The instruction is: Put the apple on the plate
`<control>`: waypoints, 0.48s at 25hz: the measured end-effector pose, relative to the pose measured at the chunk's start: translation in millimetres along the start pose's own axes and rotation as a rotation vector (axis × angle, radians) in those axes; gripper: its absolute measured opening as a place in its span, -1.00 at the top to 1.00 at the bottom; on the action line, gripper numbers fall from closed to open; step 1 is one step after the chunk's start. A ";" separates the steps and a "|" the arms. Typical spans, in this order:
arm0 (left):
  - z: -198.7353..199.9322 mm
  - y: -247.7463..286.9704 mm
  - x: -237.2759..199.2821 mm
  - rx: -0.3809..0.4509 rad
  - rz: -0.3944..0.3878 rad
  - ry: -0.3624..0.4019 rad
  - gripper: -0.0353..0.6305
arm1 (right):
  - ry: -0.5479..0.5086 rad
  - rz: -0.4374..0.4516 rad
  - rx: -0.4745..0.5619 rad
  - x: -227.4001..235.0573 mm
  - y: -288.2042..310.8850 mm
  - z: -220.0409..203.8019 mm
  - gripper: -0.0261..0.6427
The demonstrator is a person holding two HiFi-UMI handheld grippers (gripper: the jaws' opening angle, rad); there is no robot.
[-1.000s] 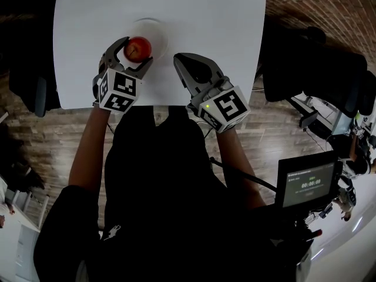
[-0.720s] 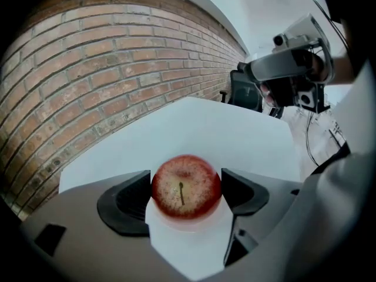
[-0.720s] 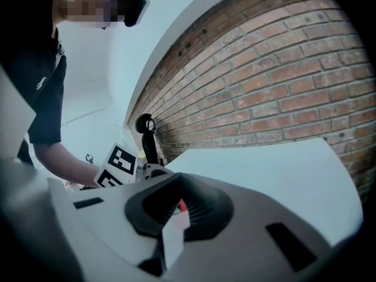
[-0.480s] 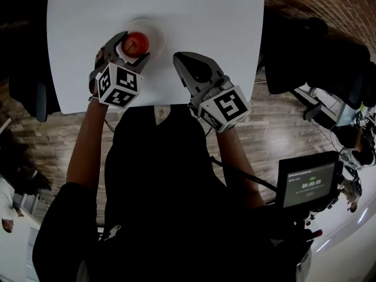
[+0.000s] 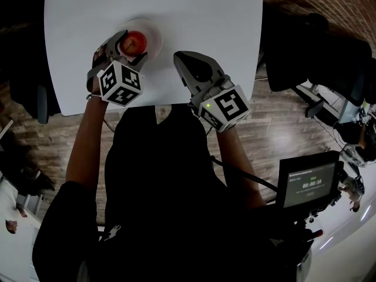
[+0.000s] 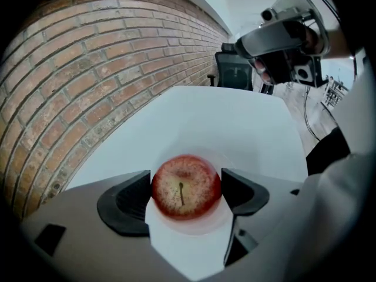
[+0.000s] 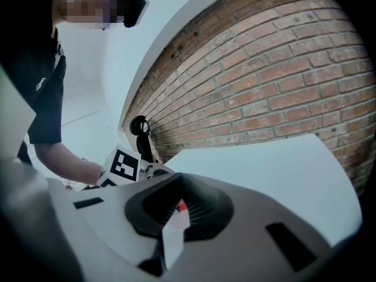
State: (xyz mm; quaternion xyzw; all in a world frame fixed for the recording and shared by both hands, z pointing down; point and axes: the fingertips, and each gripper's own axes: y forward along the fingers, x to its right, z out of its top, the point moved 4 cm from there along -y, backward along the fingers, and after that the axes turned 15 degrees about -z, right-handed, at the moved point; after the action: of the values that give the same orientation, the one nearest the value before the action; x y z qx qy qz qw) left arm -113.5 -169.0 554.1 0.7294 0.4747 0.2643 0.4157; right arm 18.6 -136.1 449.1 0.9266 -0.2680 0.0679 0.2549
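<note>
A red apple rests over a small white plate near the front left of the white table. My left gripper is shut on the apple, one pad on each side of it. In the left gripper view the apple fills the gap between the dark pads, stem toward the camera, with the plate's rim showing under it. My right gripper lies shut on the table to the apple's right, holding nothing. In the right gripper view its jaws leave only a thin slit.
The table's front edge runs just under both grippers. A dark office chair stands at the table's right, and another chair at its far end. A brick wall runs along one side. A small screen hangs at the person's right.
My left gripper has carried the apple a little farther from the table's front edge, more fully over the plate. The right gripper has stayed where it was.
</note>
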 end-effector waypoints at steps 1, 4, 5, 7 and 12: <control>-0.2 0.1 -0.5 -0.003 0.000 0.002 -0.25 | 0.002 -0.001 0.000 0.2 -0.3 -0.1 0.91; -0.9 -0.3 -2.8 -0.019 0.005 0.018 -0.25 | 0.008 -0.006 -0.006 0.6 0.1 -0.9 0.91; -1.1 -0.1 -3.2 -0.029 0.007 0.030 -0.25 | 0.008 -0.008 -0.007 0.6 0.5 -0.6 0.91; -1.0 1.1 -2.8 -0.046 0.007 0.052 -0.25 | 0.008 -0.009 -0.006 0.6 1.0 0.3 0.91; 3.0 1.9 -1.4 -0.056 -0.007 0.053 -0.25 | 0.013 -0.011 -0.011 1.1 -0.1 -1.5 0.91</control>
State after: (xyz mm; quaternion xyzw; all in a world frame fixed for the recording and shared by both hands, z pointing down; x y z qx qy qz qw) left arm -110.8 -171.8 554.2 0.7084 0.4807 0.2953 0.4242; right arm 19.7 -135.9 450.6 0.9262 -0.2617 0.0709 0.2620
